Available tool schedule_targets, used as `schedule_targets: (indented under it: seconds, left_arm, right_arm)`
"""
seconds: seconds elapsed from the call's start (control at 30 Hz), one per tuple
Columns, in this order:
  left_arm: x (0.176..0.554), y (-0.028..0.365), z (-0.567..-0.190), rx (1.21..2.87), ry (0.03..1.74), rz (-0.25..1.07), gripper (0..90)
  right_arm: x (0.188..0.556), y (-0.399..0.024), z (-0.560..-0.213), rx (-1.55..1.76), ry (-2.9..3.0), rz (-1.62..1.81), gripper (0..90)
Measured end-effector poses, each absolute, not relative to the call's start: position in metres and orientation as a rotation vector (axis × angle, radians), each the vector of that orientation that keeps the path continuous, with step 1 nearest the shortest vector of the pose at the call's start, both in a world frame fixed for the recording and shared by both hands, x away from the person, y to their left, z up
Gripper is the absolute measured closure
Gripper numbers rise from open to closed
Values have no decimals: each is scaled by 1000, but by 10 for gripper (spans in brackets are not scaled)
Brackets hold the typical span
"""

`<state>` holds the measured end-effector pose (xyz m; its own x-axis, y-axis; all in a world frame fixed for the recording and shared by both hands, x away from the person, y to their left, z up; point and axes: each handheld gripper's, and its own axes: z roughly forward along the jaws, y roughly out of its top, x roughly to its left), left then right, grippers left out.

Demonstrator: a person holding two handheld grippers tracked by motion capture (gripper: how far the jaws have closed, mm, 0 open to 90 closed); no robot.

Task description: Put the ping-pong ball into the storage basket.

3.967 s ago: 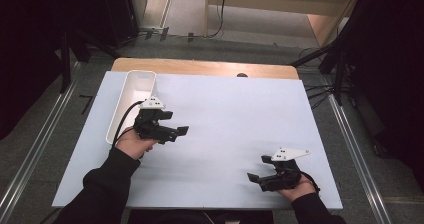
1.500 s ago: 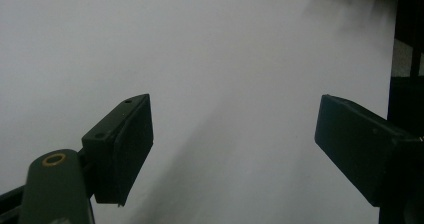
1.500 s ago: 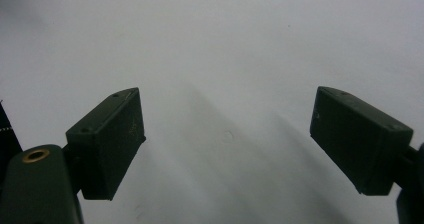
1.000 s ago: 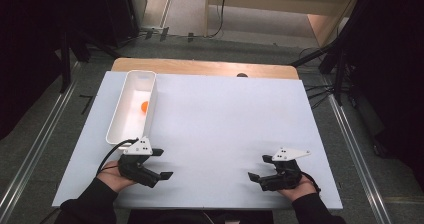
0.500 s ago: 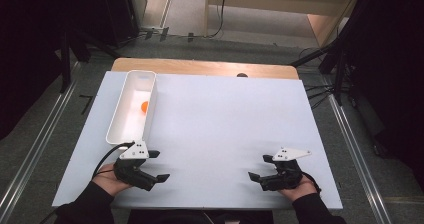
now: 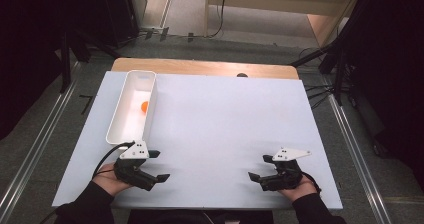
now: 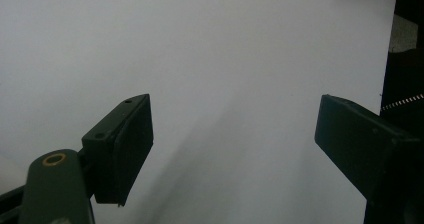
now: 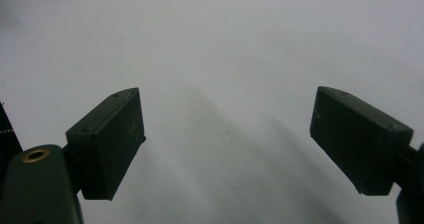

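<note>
Inside the white bin (image 6: 131,115) an orange ball (image 6: 144,106) is lying; both grippers, left (image 6: 158,166) and right (image 6: 260,168), are gaping empty.

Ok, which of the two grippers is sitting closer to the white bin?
The left gripper: it rests just below the near end of the white bin. The right gripper sits far across the table.
</note>
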<state>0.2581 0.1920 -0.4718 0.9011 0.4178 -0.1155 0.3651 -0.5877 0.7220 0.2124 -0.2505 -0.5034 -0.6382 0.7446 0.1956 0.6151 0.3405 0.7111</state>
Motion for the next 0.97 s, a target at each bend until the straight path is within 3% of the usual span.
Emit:
schedule_targets:
  seconds: [0.97]
  left_arm:
    - [258,191,-473,2261,554,79,164]
  right_arm:
    - [212,-250,-504,1247,2434,1177,127]
